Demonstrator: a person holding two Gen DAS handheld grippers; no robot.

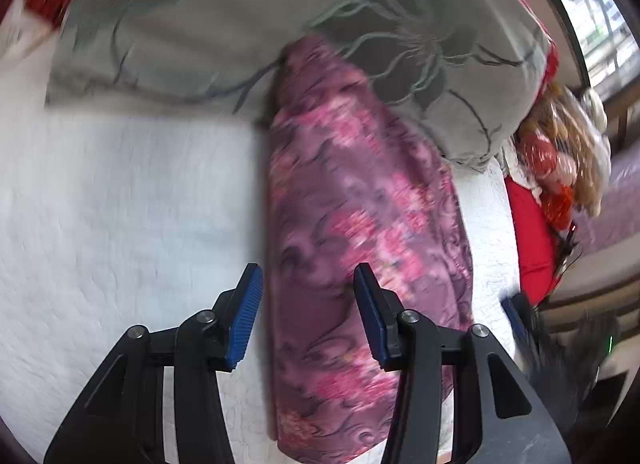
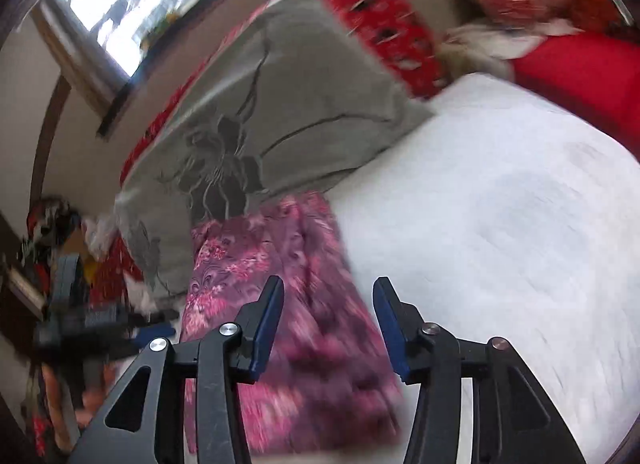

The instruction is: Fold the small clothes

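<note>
Lying under both tools, pink floral garment, left tool agape, right tool agape

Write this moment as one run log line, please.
left gripper: open, empty | right gripper: open, empty | purple-pink garment: long strip on white bedcover | frames blurred

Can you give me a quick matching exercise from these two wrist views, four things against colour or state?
Things:
1. folded garment
2. pillow
3. bed cover
4. left tongs

Colour or state:
A. grey with a dark flower print
B. open, nothing between the fingers
C. purple and pink pattern
D. white, quilted

Pairs: 1-C, 2-A, 3-D, 4-B

The right tongs are open as well, above the garment's near end.
</note>
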